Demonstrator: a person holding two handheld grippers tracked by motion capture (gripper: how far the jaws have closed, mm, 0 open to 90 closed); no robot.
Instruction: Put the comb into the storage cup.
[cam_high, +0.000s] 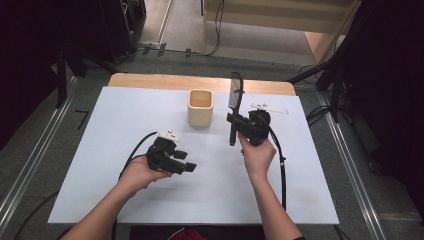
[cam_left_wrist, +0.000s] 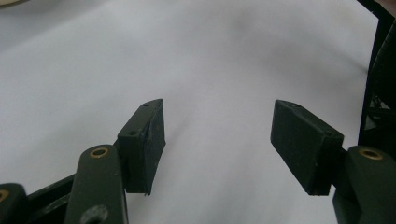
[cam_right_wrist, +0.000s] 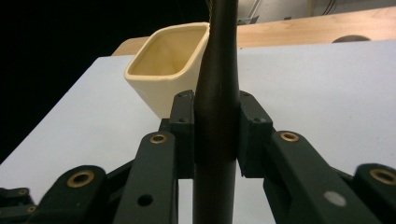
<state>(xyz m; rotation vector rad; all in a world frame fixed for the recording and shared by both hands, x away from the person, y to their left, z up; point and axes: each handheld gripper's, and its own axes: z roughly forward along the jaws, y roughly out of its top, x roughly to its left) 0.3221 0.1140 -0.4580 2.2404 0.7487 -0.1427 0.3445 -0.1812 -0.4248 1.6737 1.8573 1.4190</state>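
Black left gripper (cam_high: 186, 161) low over white table (cam_high: 125, 120), jaws wide apart, nothing between. Cream cup (cam_high: 200, 107) beyond, upright, seemingly empty. Right gripper (cam_high: 233, 121) clamped on dark comb-like tool (cam_high: 235, 100), lifted upright just beside cup. Probably halfway: picked up, not yet dropped in.

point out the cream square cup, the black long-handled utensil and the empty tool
cream square ceramic cup (cam_high: 200, 112), high view, front wall
black long-handled utensil (cam_right_wrist: 216, 93), right gripper view, handle
empty left tool (cam_left_wrist: 219, 140), left gripper view, gap between open jaws
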